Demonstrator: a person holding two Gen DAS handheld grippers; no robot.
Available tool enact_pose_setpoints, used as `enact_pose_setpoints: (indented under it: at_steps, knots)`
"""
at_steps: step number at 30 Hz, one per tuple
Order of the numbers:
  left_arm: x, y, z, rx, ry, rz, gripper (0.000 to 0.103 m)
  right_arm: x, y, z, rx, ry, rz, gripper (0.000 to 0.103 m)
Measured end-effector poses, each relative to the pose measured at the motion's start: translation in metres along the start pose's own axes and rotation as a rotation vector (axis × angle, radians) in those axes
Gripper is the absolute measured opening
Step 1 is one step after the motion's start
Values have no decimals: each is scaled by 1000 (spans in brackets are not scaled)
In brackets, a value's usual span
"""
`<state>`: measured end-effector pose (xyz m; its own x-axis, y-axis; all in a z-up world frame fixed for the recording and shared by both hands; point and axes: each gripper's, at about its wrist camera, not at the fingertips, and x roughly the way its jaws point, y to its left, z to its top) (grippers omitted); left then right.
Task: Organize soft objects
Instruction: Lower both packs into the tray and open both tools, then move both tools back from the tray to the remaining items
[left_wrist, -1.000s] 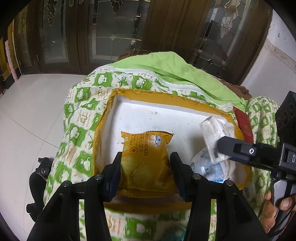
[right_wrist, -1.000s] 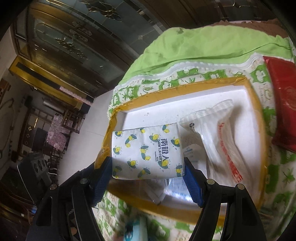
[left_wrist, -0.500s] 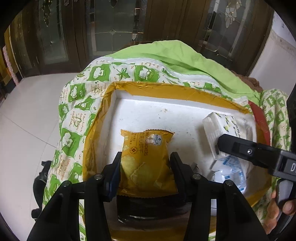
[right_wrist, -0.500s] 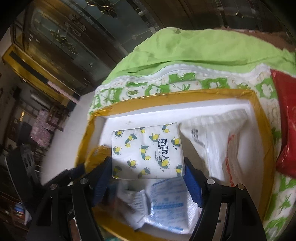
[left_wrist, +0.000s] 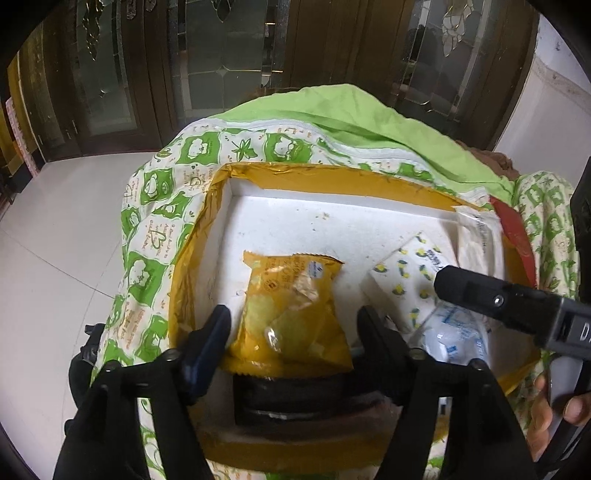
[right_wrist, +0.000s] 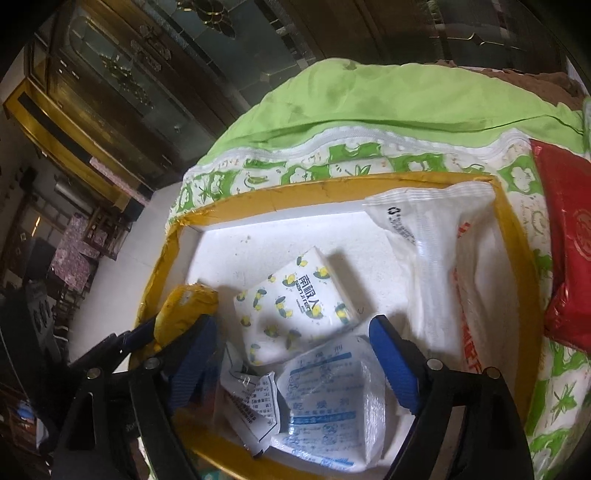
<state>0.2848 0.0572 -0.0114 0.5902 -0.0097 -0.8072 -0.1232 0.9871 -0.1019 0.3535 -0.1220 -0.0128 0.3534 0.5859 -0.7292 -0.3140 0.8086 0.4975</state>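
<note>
Inside the foam box, left tongs spread apart around yellow cracker packet lying on the floor; right tongs released, tissue pack lying beside the packet.

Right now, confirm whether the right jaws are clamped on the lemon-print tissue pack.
No: the lemon-print tissue pack lies loose in the foam box, and the right gripper stands spread with gaps either side.

Red pkt (rt edge) cut off
</note>
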Motion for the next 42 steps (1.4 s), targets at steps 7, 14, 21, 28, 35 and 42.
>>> enact_pose_setpoints:
  at_steps: [7,14,21,28,35,42]
  knots:
    - [-31,-6,-18,-6,-44,-17,85,-36,-2,-14,21,-53,25,92]
    - [-80,-6,-69,-58,-115,-51,97,-67,2,-47,8,-67,58,97]
    - [-105,-4,-124,-97,-112,-40,97,-77,8,-92,-49,-20,51,100]
    - [-127,5,-165,-162,-101,-61,97,-94,4,-123,-76,-20,41,102]
    - [-129,8,-181,-197,-88,-44,97,-99,2,-139,-79,-11,46,102]
    - [-136,2,-191,-166,-88,-39,97,-100,7,-144,-111,-9,52,102]
